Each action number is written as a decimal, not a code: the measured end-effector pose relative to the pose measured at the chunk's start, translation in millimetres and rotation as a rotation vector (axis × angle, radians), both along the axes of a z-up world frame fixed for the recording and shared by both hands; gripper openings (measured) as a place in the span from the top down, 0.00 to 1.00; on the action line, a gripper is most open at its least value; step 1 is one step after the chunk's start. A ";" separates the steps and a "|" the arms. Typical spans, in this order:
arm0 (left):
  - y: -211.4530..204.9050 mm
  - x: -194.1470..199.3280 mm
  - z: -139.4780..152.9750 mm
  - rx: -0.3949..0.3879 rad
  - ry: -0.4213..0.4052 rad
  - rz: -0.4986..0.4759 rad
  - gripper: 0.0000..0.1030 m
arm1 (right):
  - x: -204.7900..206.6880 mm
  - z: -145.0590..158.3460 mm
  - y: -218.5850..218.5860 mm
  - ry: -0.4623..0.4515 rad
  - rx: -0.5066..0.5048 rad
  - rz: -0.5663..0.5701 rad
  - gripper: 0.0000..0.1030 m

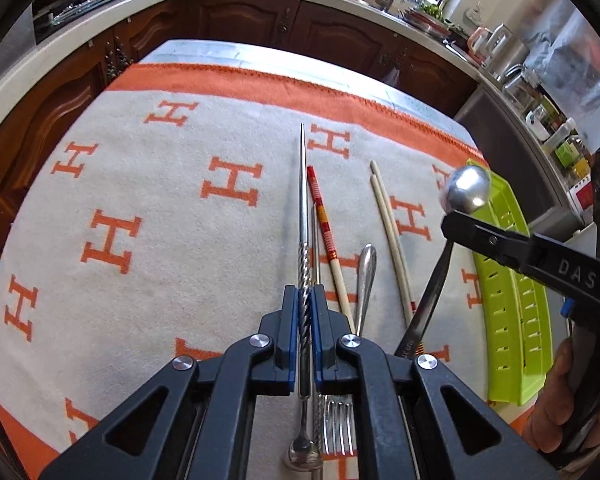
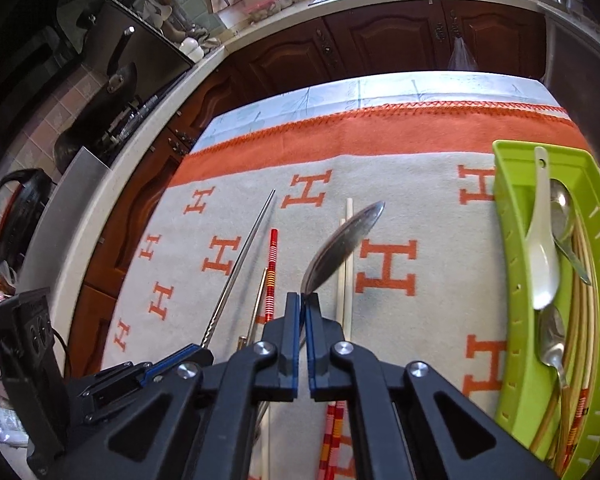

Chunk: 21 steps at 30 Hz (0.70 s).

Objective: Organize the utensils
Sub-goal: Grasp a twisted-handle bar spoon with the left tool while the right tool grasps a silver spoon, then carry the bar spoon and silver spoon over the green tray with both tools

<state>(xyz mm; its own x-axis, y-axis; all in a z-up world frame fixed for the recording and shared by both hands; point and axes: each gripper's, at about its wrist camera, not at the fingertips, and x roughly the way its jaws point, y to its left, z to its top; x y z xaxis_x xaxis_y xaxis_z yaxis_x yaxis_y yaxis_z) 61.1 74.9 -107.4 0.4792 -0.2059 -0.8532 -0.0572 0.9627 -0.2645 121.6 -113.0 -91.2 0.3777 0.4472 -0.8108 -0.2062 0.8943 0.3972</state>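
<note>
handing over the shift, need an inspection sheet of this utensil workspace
surface: table under an orange-and-cream blanket
job's things: green tray holds a white spoon, metal spoons and chopsticks; pale chopsticks, red chopstick and fork lie on the blanket
clutter: nothing seen
grippers: left gripper shut on a metal chopstick; right gripper shut on a metal spoon
cables: nothing seen
surroundings: wooden cabinets, crowded kitchen counter

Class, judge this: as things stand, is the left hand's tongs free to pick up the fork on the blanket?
Probably not: the left tongs are shut on a metal chopstick, and the fork lies beneath them.
</note>
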 end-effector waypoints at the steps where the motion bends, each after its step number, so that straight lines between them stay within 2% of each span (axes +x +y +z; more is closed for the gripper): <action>1: -1.5 -1.1 4.6 0.001 -0.009 0.003 0.97 | -3.1 5.5 -3.6 -0.015 -0.003 -0.004 0.98; 11: -46.3 -12.4 49.5 -0.006 -0.087 -0.044 0.97 | -28.0 48.0 -45.6 -0.077 0.042 -0.016 0.98; 16: -87.6 -20.0 70.1 -0.025 -0.128 -0.110 0.97 | -41.8 74.1 -89.9 -0.091 0.042 -0.052 0.98; 21: -134.5 -21.4 77.7 -0.055 -0.135 -0.178 0.97 | -51.8 94.9 -139.9 -0.082 0.004 -0.080 0.98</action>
<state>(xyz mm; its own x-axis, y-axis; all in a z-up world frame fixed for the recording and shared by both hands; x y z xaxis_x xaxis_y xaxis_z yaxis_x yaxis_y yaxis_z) 39.7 -59.5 -29.7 0.5403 -0.3416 -0.7690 0.1519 0.9385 -0.3101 69.8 -253.0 3.7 0.4774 0.4158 -0.7740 -0.1662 0.9078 0.3852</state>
